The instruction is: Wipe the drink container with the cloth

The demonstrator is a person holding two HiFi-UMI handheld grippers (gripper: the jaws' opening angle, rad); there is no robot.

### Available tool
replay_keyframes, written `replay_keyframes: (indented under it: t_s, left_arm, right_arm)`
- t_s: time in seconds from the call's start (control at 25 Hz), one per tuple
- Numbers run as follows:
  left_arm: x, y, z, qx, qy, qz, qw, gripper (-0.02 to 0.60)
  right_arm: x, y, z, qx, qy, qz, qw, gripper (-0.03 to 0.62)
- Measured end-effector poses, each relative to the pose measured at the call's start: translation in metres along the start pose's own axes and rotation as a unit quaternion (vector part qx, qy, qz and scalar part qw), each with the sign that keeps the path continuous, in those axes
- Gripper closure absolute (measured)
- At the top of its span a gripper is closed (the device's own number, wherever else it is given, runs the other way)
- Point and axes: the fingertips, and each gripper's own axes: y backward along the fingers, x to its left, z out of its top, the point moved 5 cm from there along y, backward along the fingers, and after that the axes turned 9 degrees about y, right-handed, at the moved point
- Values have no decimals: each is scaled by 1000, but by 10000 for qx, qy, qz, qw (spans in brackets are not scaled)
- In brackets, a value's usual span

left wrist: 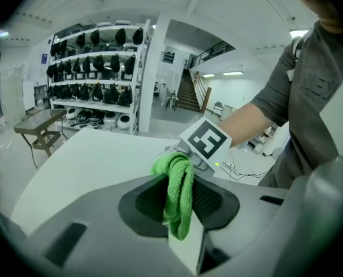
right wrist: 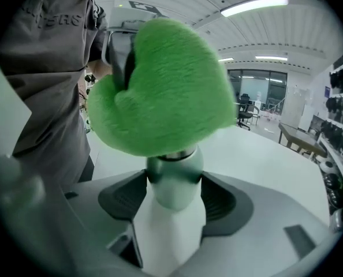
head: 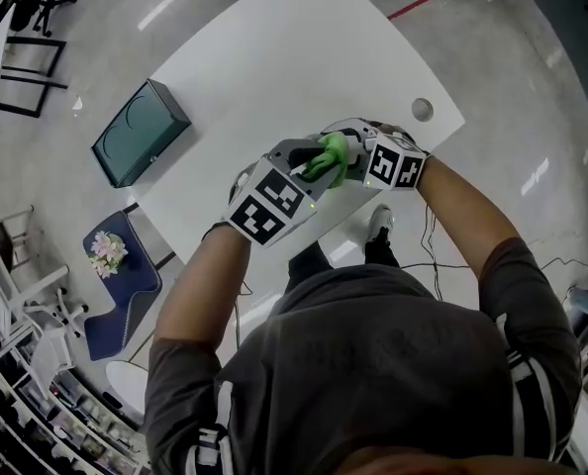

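My left gripper (head: 309, 169) is shut on a green cloth (head: 330, 155), which hangs folded between its jaws (left wrist: 178, 196). My right gripper (head: 361, 162) is shut on the drink container (right wrist: 172, 196), a pale green and white bottle held by its neck. The cloth (right wrist: 160, 85) lies over the container's top and hides its cap. Both grippers meet tip to tip above the front edge of the white table (head: 274, 77). In the left gripper view the right gripper's marker cube (left wrist: 207, 141) shows just behind the cloth.
A dark green case (head: 140, 133) sits by the table's left edge. A round cable hole (head: 422, 109) is near the table's right corner. A blue chair (head: 121, 285) stands on the floor at left. Shelves of helmets (left wrist: 96, 56) stand beyond the table.
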Motion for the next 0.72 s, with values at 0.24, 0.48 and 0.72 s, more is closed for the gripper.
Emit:
replay_keyframes:
  t_s: [0.24,0.48,0.72]
  left_arm:
    - [38,2,10,64,72,194,9998,494]
    - [72,24,-16,-42,668,576,9961,494]
    - [74,26,-55,-291,1417,517,9881,494]
  right_arm:
    - [0,0,-1,3,-15,17,10000,310]
    - [0,1,-1,15,-6,19,10000,310]
    - [-1,2,0,50,10,21,10000,309]
